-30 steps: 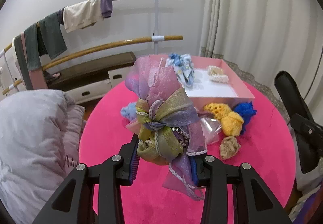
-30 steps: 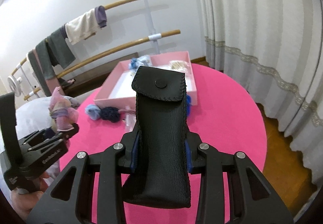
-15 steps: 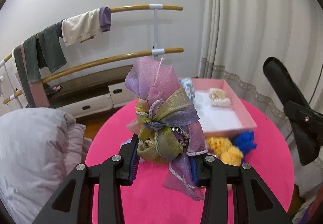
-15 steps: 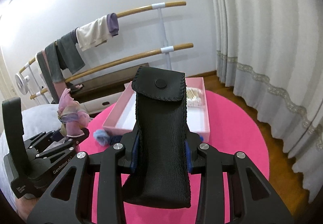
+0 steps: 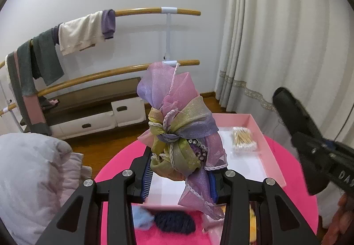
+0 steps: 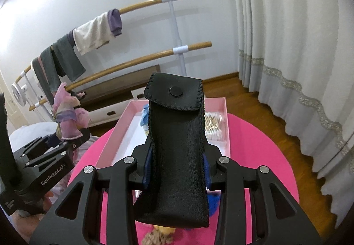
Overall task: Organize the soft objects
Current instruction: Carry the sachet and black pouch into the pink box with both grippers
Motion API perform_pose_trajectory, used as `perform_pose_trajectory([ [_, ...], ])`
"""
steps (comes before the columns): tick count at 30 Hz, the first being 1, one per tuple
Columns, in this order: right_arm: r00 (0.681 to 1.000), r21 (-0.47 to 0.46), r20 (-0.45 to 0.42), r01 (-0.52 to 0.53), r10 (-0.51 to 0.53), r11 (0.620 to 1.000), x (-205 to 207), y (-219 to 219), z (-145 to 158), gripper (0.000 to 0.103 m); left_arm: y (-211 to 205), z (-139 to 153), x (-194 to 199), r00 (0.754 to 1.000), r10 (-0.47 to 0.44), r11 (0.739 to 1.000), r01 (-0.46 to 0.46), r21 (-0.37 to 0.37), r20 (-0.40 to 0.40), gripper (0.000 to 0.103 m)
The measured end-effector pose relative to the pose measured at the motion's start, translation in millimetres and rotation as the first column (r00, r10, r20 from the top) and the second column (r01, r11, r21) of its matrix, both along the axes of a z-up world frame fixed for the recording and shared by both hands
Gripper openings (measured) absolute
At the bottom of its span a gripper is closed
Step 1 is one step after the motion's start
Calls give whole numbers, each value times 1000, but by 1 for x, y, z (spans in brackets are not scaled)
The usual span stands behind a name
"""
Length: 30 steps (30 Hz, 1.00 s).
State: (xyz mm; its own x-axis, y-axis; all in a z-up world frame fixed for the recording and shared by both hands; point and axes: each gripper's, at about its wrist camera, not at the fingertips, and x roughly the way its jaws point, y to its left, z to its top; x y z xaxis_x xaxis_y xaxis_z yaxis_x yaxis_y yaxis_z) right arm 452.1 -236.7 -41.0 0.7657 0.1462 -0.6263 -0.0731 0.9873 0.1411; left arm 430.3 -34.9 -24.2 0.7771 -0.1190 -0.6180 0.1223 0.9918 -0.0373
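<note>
**Both grippers loaded above the pink box**

Pink cloth covers a round table (image 6: pixel 265 141), with a ballet barre (image 6: pixel 141 4) hung with clothes along the white wall behind and curtains to the right. On the table sits a pink box (image 6: pixel 226 116), already holding cotton swabs (image 5: pixel 243 141) and a blue item that is mostly hidden.

Left gripper (image 5: pixel 179 180) is clamped on a ribbon bow (image 5: pixel 177 130), which stands upright between the jaws, its tails hanging below them. It hovers above the near edge of the box. Right gripper (image 6: pixel 177 167) is closed on a black pouch (image 6: pixel 177 147), pinched at mid-length with the snap flap up and the bottom end drooping below the fingers. It too is aimed at the box, from the near side.

Risks, as I judge them: the bow's loose tail could snag on a jaw at release and drag the bow back out, or land draped over the box wall. The two grippers are near each other, so lowering both at once could make them collide. The pouch is long and slack; dropped from height it could flop onto the swabs. Scrunchies (image 5: pixel 174 220) lying on the table under the left gripper are blurred, so their count is unclear.
</note>
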Motion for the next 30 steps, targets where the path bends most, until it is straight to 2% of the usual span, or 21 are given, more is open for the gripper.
perform_pose_trajectory([
  [9, 996, 13, -88, -20, 21, 1000, 57, 2, -29, 33, -10, -23, 85, 998, 6, 1000, -5, 10, -67, 38],
  [20, 984, 20, -178, -20, 23, 1000, 90, 9, -65, 34, -25, -59, 172, 986, 13, 999, -6, 42, -163, 43],
  [23, 979, 23, -205, -13, 18, 1000, 96, 7, -76, 36, -28, -68, 191, 984, 21, 999, -12, 52, -179, 54],
  [25, 975, 25, -221, -7, 13, 1000, 100, 6, -82, 41, -30, -71, 203, 983, 26, 998, -15, 64, -182, 59],
  [27, 974, 33, -227, 4, 3, 999, 100, 3, -85, 47, -30, -73, 210, 984, 39, 997, -26, 74, -177, 80],
  [28, 975, 38, -224, 8, 1, 999, 100, 2, -85, 51, -29, -73, 210, 985, 48, 996, -35, 77, -164, 86],
  [29, 975, 45, -222, 12, -2, 999, 98, 0, -85, 64, -28, -72, 207, 987, 55, 996, -43, 79, -151, 95],
  [30, 976, 52, -219, 12, -1, 999, 97, -1, -84, 79, -27, -70, 206, 988, 66, 995, -54, 84, -137, 97],
])
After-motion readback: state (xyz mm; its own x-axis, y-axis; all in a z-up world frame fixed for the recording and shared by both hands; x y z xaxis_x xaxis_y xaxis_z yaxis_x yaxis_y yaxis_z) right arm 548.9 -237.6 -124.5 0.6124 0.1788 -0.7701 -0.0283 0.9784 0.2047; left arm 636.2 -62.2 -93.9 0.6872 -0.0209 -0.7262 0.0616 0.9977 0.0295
